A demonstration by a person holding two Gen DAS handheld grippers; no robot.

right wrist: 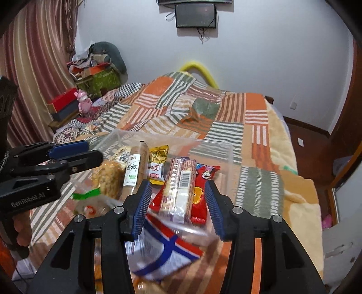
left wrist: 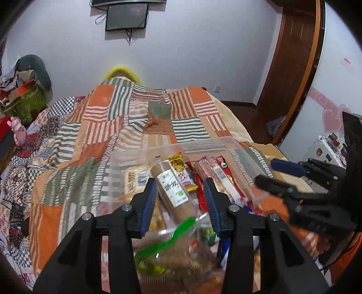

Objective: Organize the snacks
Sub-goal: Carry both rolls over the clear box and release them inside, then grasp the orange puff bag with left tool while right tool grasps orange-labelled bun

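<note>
Two black grippers, left gripper [left wrist: 179, 199] and right gripper [right wrist: 178, 203], hover part-open, holding nothing, above the clear plastic bin [right wrist: 228, 156] of packaged snacks [right wrist: 181, 187] near the patchwork quilt's [left wrist: 135, 117] front edge; the next pick probably needs a descent.

Snack packets [right wrist: 181, 187] fill the clear bin [right wrist: 228, 156] on the quilt [right wrist: 226, 122].

Patchwork quilt [left wrist: 113, 126] over bed; dark screen [right wrist: 195, 15] on wall; striped curtain [right wrist: 34, 67] left.

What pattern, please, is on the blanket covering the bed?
The blanket is a patchwork of orange, green and white stripes, clearest in the right wrist view.
</note>
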